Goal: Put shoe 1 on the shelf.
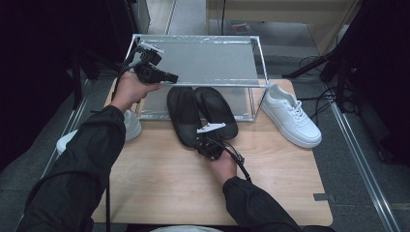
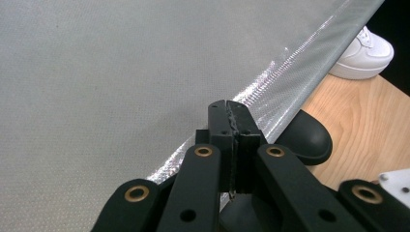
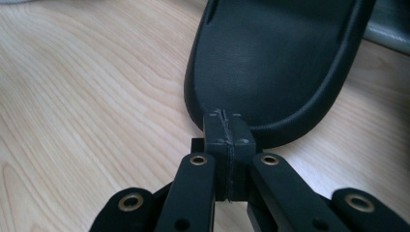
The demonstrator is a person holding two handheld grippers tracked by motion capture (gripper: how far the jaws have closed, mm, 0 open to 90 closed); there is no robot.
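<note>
In the high view, your left gripper (image 1: 164, 76) hangs over the front left corner of the shoe rack (image 1: 203, 60), which stands at the far edge of the table (image 1: 159, 179). Your right gripper (image 1: 202, 140) sits near the table's middle, at the heel of the left-hand black slipper (image 1: 183, 113); the second black slipper (image 1: 216, 110) lies just beside the first, both with toes under the rack's shelf. A white sneaker (image 1: 291, 115) rests by the right edge, another white sneaker (image 1: 131, 124) at the left edge.

In the left gripper view, your left gripper (image 2: 231, 113) has its jaws pressed together with nothing between them, above the shelf's shiny front rim.

In the right gripper view, your right gripper (image 3: 226, 124) is likewise closed on nothing, its tips right at the heel rim of the black slipper (image 3: 275, 63); you cannot tell if they touch.
</note>
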